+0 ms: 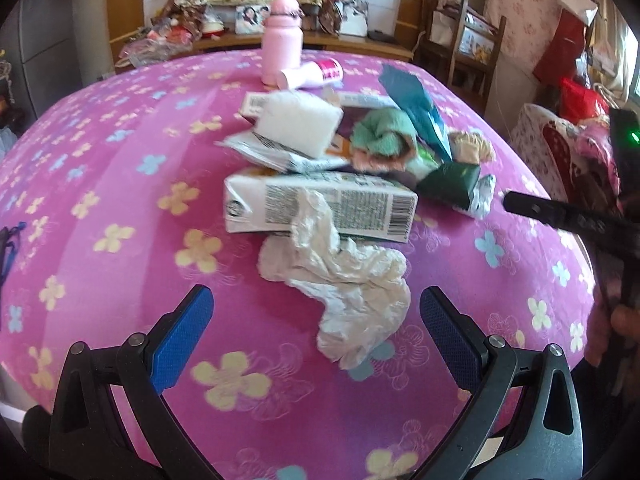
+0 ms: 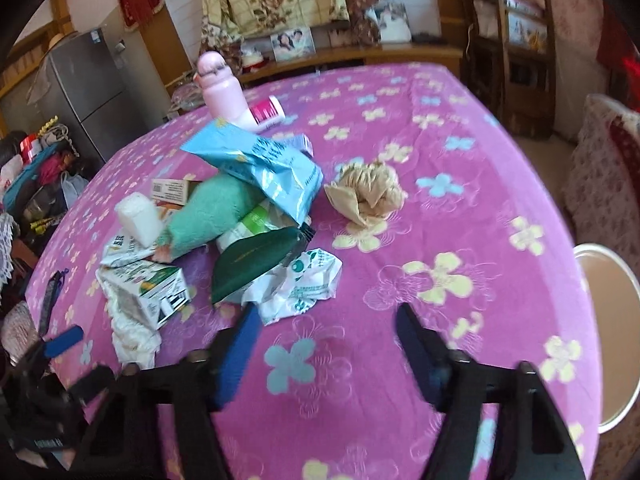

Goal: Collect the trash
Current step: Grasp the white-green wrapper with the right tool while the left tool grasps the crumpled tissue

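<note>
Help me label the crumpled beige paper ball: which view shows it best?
The right wrist view: the beige paper ball lies in the open on the pink cloth, apart from the pile. In the left wrist view only a sliver shows behind the teal packet.

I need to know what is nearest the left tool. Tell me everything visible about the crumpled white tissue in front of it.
The crumpled white tissue looks like thin, soft paper, heavily creased and wadded into a long irregular clump. It lies on the pink flowered tablecloth, at the near edge of the trash pile. Its far end drapes up over the side of the white carton; its near end reaches toward the gap of the left tool, which is not touching it.
</note>
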A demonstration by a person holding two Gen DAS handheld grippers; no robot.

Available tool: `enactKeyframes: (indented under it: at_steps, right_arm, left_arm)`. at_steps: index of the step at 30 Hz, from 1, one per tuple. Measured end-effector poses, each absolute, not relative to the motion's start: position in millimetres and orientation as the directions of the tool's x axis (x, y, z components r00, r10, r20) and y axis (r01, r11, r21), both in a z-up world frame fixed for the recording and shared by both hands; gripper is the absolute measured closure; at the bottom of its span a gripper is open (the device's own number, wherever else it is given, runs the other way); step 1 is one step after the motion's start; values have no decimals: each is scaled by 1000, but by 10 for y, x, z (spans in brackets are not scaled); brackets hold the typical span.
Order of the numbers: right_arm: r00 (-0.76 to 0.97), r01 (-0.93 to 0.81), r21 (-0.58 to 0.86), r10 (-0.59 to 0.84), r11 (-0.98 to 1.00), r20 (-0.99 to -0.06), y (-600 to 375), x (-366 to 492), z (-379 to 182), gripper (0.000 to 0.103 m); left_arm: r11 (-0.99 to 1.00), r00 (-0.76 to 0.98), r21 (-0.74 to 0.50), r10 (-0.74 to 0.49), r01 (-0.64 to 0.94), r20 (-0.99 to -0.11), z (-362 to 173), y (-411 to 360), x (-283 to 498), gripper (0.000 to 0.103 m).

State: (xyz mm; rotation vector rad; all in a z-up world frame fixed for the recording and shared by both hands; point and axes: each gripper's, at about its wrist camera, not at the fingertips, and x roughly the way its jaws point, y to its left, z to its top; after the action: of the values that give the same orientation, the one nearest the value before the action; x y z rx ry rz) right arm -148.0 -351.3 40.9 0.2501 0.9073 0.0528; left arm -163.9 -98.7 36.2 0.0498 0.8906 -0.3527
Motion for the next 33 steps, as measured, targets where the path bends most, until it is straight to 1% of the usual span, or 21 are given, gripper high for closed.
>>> enactKeyframes:
  at_steps: [3, 5, 7, 8, 9, 10, 11, 12, 13, 14, 15, 16, 19, 24, 26, 30, 33]
  right_arm:
    - [592, 50, 311, 223, 949, -775, -3562, -1328, 320, 48]
    - [585, 42, 328, 243, 944, -774, -3569, -1259, 283, 48]
    - [569, 35, 358, 275, 933, -775, -3566, -1189, 215, 49]
    - [582, 32, 361, 276, 932, -765, -3570, -1183, 219, 56]
    - [587, 26, 368, 283, 930, -759, -3570, -1172, 214, 63]
    - [580, 24, 383, 299, 924, -758, -3580, -1159, 202, 65]
    - [582, 24, 390, 304, 921, -754, -3594, -1157, 196, 73]
    - [589, 23, 396, 308, 918, -747, -3602, -1179, 209, 77]
    - [597, 20, 395, 306, 918, -742, -3608, -1229, 238, 77]
    - [602, 16, 391, 303, 920, -739, -3613, -1248, 265, 77]
    - [613, 10, 379, 294, 925, -733, -3618, -1314, 316, 78]
    - [624, 9, 363, 278, 932, -731, -3630, -1371, 358, 78]
    - [648, 19, 351, 256, 936, -718, -3715, -1528, 476, 78]
    - [674, 66, 315, 190, 947, -713, -3957, -1818, 631, 78]
    - [680, 85, 318, 179, 944, -712, -4070, -1899, 650, 78]
    - [696, 148, 302, 117, 942, -708, -4378, -2151, 711, 78]
    - [702, 202, 331, 100, 922, -705, -4664, -2288, 707, 78]
  left_arm:
    - [936, 571, -86, -280, 342, -772, 309, -1055, -1607, 2]
    - [932, 564, -84, -282, 352, -776, 283, -1091, -1578, 7]
    - [929, 547, -90, -287, 358, -786, 242, -1127, -1531, 18]
    - [926, 531, -100, -294, 364, -794, 213, -1140, -1509, 21]
    - [923, 518, -110, -302, 368, -800, 192, -1145, -1494, 28]
    - [920, 503, -122, -310, 372, -807, 170, -1150, -1483, 32]
    - [919, 515, -117, -312, 376, -798, 181, -1154, -1493, 36]
    - [912, 504, -133, -332, 389, -797, 185, -1156, -1497, 49]
    - [905, 491, -152, -350, 398, -798, 192, -1159, -1505, 62]
    - [898, 478, -172, -369, 406, -797, 201, -1157, -1513, 68]
    - [891, 463, -190, -385, 413, -799, 212, -1154, -1529, 79]
    - [887, 456, -196, -391, 417, -799, 221, -1163, -1545, 86]
    - [874, 424, -227, -417, 429, -804, 276, -1174, -1597, 91]
    - [837, 405, -254, -472, 484, -783, 485, -1319, -1733, 96]
    - [817, 388, -268, -498, 511, -776, 558, -1421, -1767, 96]
    - [770, 377, -250, -533, 586, -758, 714, -1734, -1879, 97]
    - [752, 368, -221, -528, 621, -766, 738, -1954, -1901, 98]
